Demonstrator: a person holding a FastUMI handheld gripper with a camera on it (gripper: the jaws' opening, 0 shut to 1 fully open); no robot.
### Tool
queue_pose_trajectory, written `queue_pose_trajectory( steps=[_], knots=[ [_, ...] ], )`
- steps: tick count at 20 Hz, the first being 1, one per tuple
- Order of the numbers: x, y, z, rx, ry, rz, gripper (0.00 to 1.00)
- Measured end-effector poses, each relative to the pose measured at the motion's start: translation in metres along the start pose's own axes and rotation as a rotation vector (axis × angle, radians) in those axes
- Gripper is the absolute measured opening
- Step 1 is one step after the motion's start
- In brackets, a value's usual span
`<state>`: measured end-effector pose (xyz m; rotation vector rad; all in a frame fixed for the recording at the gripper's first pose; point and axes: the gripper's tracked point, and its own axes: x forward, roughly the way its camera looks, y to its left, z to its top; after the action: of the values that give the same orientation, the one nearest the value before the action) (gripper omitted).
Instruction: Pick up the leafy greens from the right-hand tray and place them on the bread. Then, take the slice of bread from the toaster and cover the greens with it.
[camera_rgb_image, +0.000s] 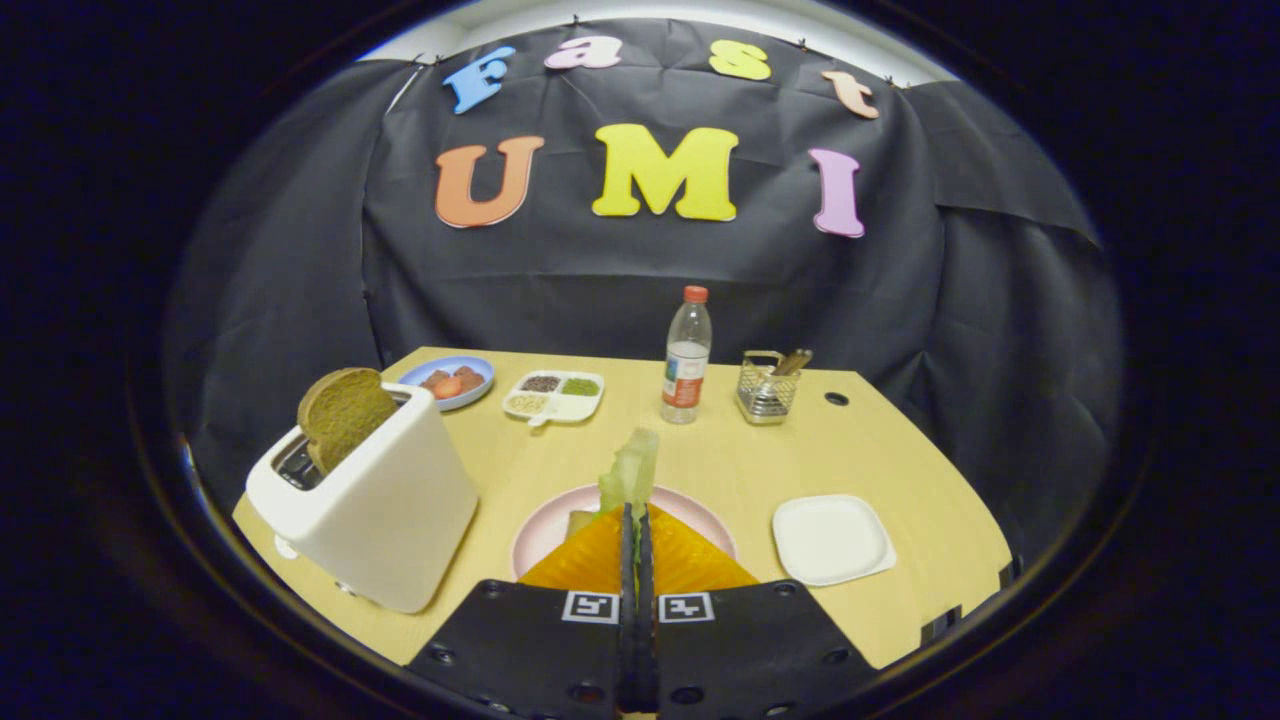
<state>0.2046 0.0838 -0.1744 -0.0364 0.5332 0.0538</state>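
Note:
My gripper (635, 515) is shut on the leafy greens (630, 470), which stick up pale green from between the orange fingers (585, 560). The greens hang over a pink plate (700, 515) lying directly ahead of the fingers; a bit of something pale shows on it beside the left finger, mostly hidden. To the left stands a white toaster (375, 510) with a brown slice of bread (343, 412) poking out of its slot. A white square tray (830, 538) lies bare on the table to the right of the plate.
At the back of the wooden table (900, 450) stand a blue plate (450, 380) with red food, a white divided dish (555, 395) of grains, a plastic water bottle (686, 358) and a wire basket (768, 388) with utensils. The table edge curves off at right.

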Motion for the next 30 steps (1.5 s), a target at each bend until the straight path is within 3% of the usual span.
queue_pose_trajectory(
  steps=[7, 20, 30],
  knots=[
    [0.010, 0.066, 0.004, -0.015, -0.022, 0.107, 0.00],
    [0.078, -0.009, -0.040, 0.071, 0.091, 0.013, 0.00],
    [0.103, -0.017, -0.069, 0.088, 0.140, 0.052, 0.02]
  ],
)
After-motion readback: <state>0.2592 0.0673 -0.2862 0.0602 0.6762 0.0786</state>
